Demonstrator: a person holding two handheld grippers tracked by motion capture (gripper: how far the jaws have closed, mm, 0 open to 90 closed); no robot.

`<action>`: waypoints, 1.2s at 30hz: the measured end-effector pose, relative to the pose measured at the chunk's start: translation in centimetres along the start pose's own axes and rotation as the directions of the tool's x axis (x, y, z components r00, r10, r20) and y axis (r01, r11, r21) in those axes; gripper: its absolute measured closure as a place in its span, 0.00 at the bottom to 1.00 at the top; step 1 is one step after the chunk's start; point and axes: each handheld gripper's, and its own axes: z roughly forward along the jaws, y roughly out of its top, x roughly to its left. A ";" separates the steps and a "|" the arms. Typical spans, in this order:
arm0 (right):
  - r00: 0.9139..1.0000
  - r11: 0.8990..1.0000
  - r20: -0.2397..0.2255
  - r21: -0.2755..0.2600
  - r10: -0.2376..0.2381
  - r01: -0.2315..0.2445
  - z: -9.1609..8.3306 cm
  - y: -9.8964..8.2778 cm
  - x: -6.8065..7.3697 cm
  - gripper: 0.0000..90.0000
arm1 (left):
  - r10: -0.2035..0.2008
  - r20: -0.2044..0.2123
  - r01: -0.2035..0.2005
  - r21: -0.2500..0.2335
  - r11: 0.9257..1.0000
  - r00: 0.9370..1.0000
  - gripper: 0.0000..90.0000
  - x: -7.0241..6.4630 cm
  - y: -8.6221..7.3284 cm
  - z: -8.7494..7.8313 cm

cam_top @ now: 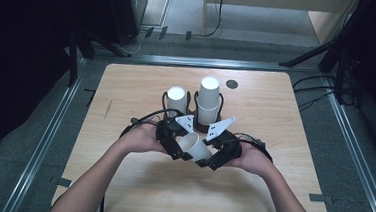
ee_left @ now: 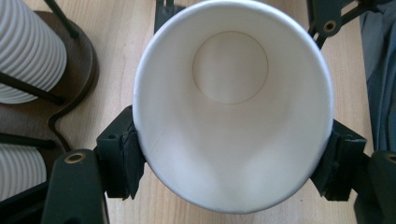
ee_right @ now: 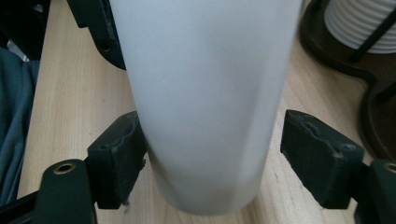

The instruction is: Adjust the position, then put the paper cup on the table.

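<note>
On the wooden table [cam_top: 135, 182], just before the cup holder [cam_top: 202, 124], we pinch the paper cup [cam_top: 195, 145] with left gripper [cam_top: 182, 148]; its base lies between right gripper [cam_top: 211, 158] fingers [ee_right: 116, 156], spread.

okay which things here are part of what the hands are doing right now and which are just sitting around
In the job:
- paper cup, lying sideways between both grippers
- left gripper, pads pressed on its rim
- right gripper, one pad touching, the other apart
- two cup stacks in wire holders

Just lying about:
- dark round disc on the table
</note>
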 end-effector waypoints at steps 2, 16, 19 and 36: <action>1.000 1.000 -0.012 0.006 0.001 -0.001 0.1 0.1 0.1 0.30 | 0.009 -0.002 -0.009 0.002 1.000 1.000 0.27 0.0 0.0 0.1; 1.000 0.999 0.000 -0.044 0.004 -0.004 -1.1 -0.1 -0.3 0.37 | -0.073 0.005 0.073 -0.117 0.990 0.997 0.11 0.5 -0.9 -0.1; 1.000 0.999 0.005 -0.052 0.008 -0.007 -1.3 -0.1 -0.3 0.36 | -0.101 0.014 0.102 -0.155 0.983 0.995 0.11 0.7 -1.4 -0.1; 1.000 0.995 -0.008 -0.100 0.028 -0.028 -1.6 -0.2 -0.5 0.36 | -0.176 0.048 0.182 -0.310 0.933 0.983 0.11 0.6 -1.6 0.4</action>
